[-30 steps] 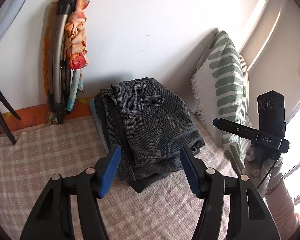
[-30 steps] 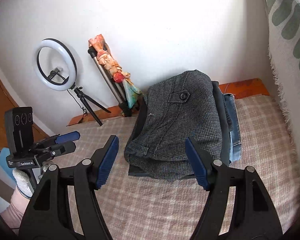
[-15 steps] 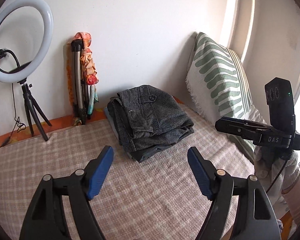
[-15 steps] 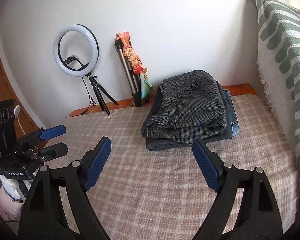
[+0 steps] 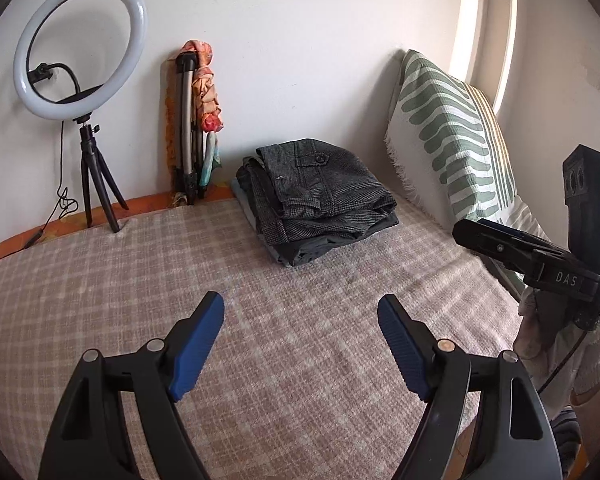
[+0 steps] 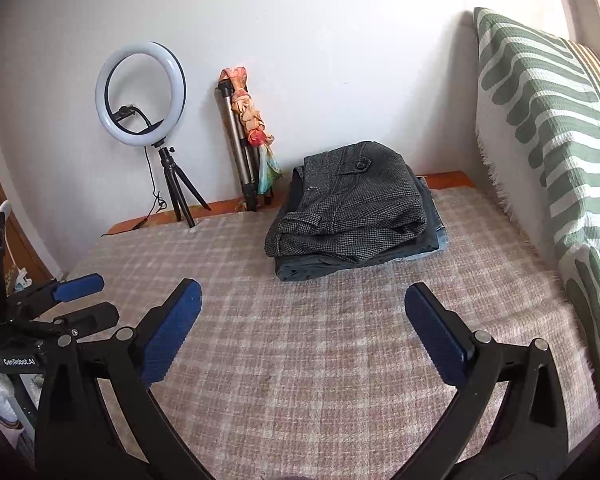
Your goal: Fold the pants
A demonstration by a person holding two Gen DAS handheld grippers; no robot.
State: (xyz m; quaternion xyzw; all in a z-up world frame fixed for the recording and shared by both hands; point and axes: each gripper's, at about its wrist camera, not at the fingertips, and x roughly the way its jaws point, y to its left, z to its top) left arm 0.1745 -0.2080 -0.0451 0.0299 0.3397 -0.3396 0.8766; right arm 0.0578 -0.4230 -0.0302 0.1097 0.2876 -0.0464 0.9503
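Observation:
Folded grey tweed pants [image 5: 324,188] lie on top of a stack of folded garments at the far side of the bed; they also show in the right wrist view [image 6: 352,204]. A dark garment and blue jeans [image 6: 436,224] lie under them. My left gripper [image 5: 300,320] is open and empty, well back from the stack above the checked blanket [image 5: 100,280]. My right gripper [image 6: 302,308] is open and empty, also back from the stack. The right gripper shows at the right of the left wrist view [image 5: 500,240], and the left gripper at the left of the right wrist view [image 6: 76,296].
A ring light on a tripod [image 5: 80,48] and a folded tripod with an orange cloth [image 5: 196,120] stand against the white wall. A green and white patterned pillow [image 5: 452,132] leans along the right side of the bed. An orange edge [image 6: 444,178] runs behind the blanket.
Both grippers have pulled back from the folded stack, which now looks smaller and farther away. Both stayed open and empty. The stack has not moved.

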